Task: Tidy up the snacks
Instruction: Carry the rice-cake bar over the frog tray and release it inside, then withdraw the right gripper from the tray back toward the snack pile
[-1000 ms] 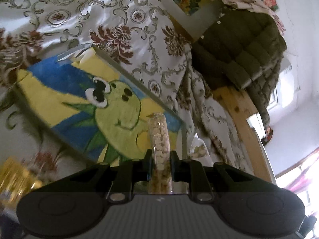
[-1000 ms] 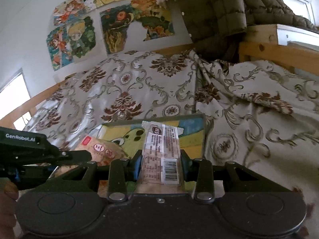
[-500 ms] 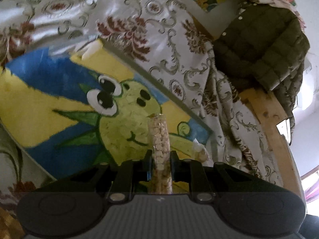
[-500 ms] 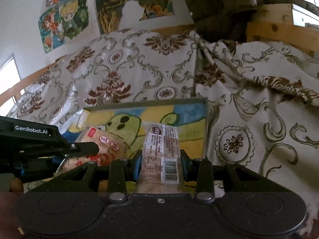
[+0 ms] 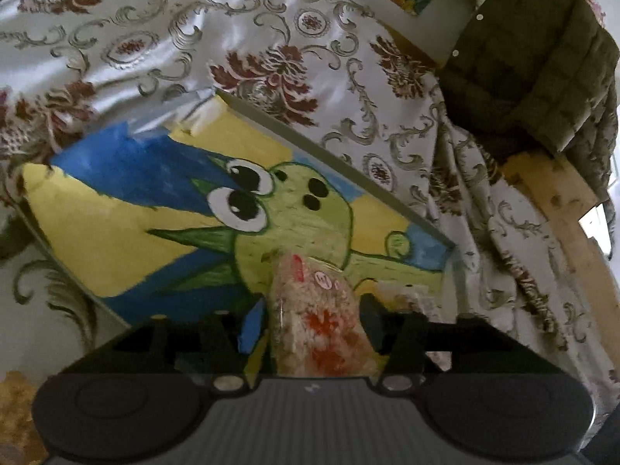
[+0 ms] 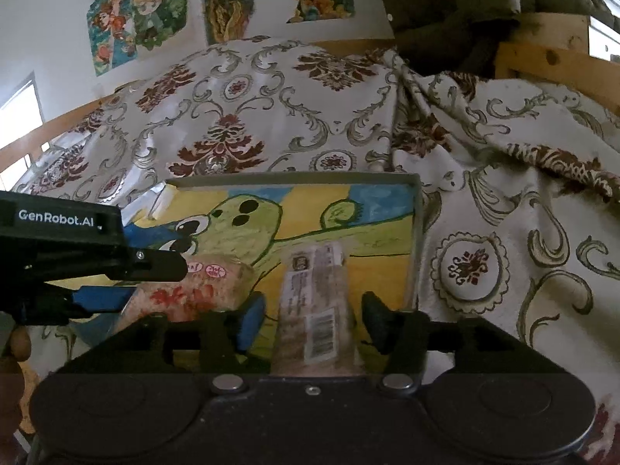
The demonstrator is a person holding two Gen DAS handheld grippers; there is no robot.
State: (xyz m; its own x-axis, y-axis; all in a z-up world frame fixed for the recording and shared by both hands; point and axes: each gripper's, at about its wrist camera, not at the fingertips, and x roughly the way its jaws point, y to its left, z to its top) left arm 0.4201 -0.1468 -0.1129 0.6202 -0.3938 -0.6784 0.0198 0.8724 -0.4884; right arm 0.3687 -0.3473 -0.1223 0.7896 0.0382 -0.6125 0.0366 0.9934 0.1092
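A shallow tray (image 5: 116,209) painted with a green cartoon creature on yellow and blue lies on the bed. My left gripper (image 5: 312,323) hangs low over it, its jaws opening. A clear puffed-snack packet with red print (image 5: 310,290) lies flat between the fingers, which do not press on it. My right gripper (image 6: 314,312) is beside it over the tray (image 6: 379,232), jaws opening too. A long bar packet with a barcode (image 6: 316,279) rests loose between its fingers. In the right wrist view the left gripper (image 6: 143,283) and the red-print packet (image 6: 209,283) show at the left.
A patterned bedspread (image 5: 271,38) covers the bed around the tray. An olive quilted jacket (image 5: 534,58) hangs over the wooden bed frame (image 5: 558,201) at the right. A yellow packet (image 5: 15,407) lies at the lower left. Posters (image 6: 147,23) hang on the wall.
Both grippers have sunk closer to the tray and opened. The red-print packet, held edge-on before, now lies flat on the tray; the bar packet has dropped loose between the right fingers.
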